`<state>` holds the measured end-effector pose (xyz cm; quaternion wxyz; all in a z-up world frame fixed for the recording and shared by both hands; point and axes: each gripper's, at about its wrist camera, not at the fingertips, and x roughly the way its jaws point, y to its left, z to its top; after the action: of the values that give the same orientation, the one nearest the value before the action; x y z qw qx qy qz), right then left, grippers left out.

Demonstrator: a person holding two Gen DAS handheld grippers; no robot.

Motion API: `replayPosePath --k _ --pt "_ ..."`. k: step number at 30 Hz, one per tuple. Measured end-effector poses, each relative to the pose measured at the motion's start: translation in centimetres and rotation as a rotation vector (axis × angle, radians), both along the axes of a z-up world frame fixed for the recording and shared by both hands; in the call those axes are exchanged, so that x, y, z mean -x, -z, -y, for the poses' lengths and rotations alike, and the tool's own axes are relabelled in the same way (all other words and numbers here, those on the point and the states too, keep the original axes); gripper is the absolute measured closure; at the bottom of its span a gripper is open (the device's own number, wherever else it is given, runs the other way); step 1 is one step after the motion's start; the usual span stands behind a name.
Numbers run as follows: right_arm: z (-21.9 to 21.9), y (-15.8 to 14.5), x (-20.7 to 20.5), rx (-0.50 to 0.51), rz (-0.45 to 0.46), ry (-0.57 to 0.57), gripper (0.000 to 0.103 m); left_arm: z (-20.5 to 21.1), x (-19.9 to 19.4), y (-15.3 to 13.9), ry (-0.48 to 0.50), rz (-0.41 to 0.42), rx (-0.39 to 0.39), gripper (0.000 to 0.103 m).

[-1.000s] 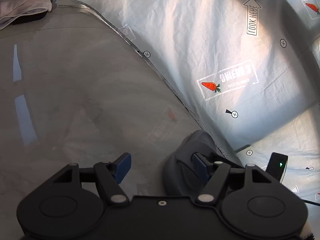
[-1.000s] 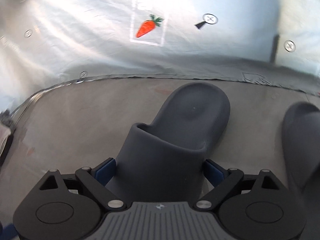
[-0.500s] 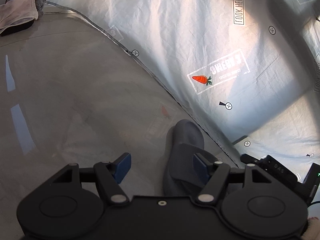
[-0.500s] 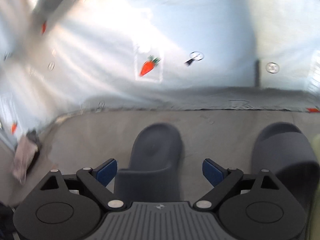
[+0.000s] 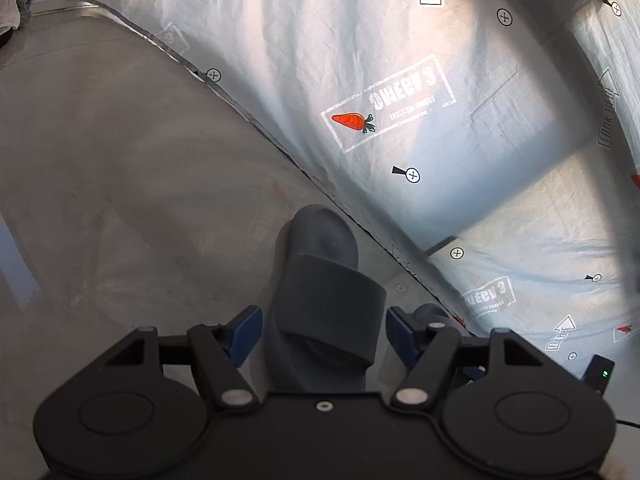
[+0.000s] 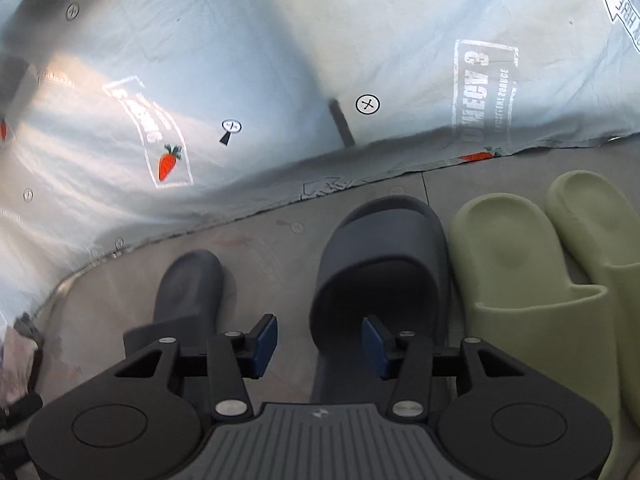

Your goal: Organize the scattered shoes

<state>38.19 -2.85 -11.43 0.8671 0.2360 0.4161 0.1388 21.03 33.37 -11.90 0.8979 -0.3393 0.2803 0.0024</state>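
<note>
A dark grey slide sandal [image 5: 324, 300] lies on the grey floor, heel end towards the sheet. My left gripper [image 5: 323, 334] is open, its blue pads on either side of the sandal's strap without closing on it. In the right wrist view this sandal [image 6: 188, 284] lies at left, and its dark grey mate [image 6: 380, 264] stands beside a pair of pale green slides [image 6: 532, 276]. My right gripper [image 6: 319, 344] is open and empty, over the gap between the two grey sandals.
A white printed sheet [image 5: 400, 100] with carrot marks covers the wall and meets the floor just behind the shoes. A bundle of cloth [image 6: 16, 352] lies at the far left on the floor. The grey floor [image 5: 120, 200] stretches out to the left.
My right gripper let go of the grey sandal, drew back and swung right, narrowing its jaws. My left gripper moved right until its open pads straddle that sandal.
</note>
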Motion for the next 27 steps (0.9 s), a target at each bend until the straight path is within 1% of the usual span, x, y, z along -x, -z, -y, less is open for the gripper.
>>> replayPosePath --k 1,3,4,5,6,7,9,12,13,15,16,17,19,20,22,25,27 --pt "-0.2 0.5 -0.8 -0.027 -0.014 0.048 0.053 0.1 0.2 0.0 0.001 0.0 -0.002 0.034" --pt "-0.1 1.8 -2.6 -0.089 -0.071 0.173 0.053 0.1 0.4 -0.1 -0.004 -0.004 -0.009 0.034" --pt "-0.1 2.3 -3.2 -0.119 -0.082 0.211 0.057 0.1 0.6 0.0 -0.01 -0.009 -0.012 0.034" --pt "-0.1 2.5 -3.6 -0.14 -0.077 0.225 0.06 -0.1 0.6 0.1 -0.019 -0.016 -0.011 0.034" --pt "-0.4 2.6 -4.1 -0.135 -0.078 0.22 0.069 -0.3 0.7 0.2 -0.027 -0.022 -0.011 0.034" --pt "-0.9 2.5 -4.6 -0.106 -0.084 0.196 0.084 -0.5 0.8 0.4 -0.036 -0.028 -0.01 0.034" --pt "-2.7 2.2 -5.4 -0.056 -0.058 0.049 0.089 -0.8 0.8 0.5 -0.05 -0.036 -0.01 0.034" --pt "-5.8 1.6 -5.2 0.025 -0.032 -0.144 0.09 -1.1 0.6 0.5 -0.064 -0.035 -0.011 0.034" --pt "-6.8 1.5 -5.0 0.028 -0.035 -0.191 0.091 -1.1 0.6 0.4 -0.067 -0.033 -0.011 0.034" --pt "-8.3 1.6 -4.7 0.002 -0.053 -0.253 0.094 -1.1 0.6 0.1 -0.068 -0.027 -0.009 0.034" --pt "-9.0 1.7 -4.6 -0.016 -0.065 -0.276 0.094 -1.1 0.6 0.0 -0.068 -0.024 -0.01 0.034" --pt "-10.0 1.7 -4.3 -0.011 -0.063 -0.313 0.094 -1.1 0.7 0.0 -0.066 -0.022 -0.011 0.034" --pt "-11.7 1.3 -3.7 0.045 -0.031 -0.386 0.094 -1.1 0.9 -0.1 -0.066 -0.022 -0.013 0.034" --pt "-12.1 1.1 -3.6 0.063 -0.022 -0.412 0.094 -1.2 1.0 -0.1 -0.068 -0.023 -0.013 0.034" --pt "-12.1 0.9 -3.8 0.055 -0.034 -0.449 0.094 -1.4 1.2 0.1 -0.073 -0.026 -0.008 0.034" --pt "-11.2 0.6 -4.6 0.029 -0.057 -0.509 0.092 -1.9 1.3 0.2 -0.087 -0.03 -0.008 0.034" --pt "-10.5 0.2 -5.2 0.049 -0.052 -0.565 0.092 -2.2 1.2 0.2 -0.098 -0.03 -0.008 0.034"
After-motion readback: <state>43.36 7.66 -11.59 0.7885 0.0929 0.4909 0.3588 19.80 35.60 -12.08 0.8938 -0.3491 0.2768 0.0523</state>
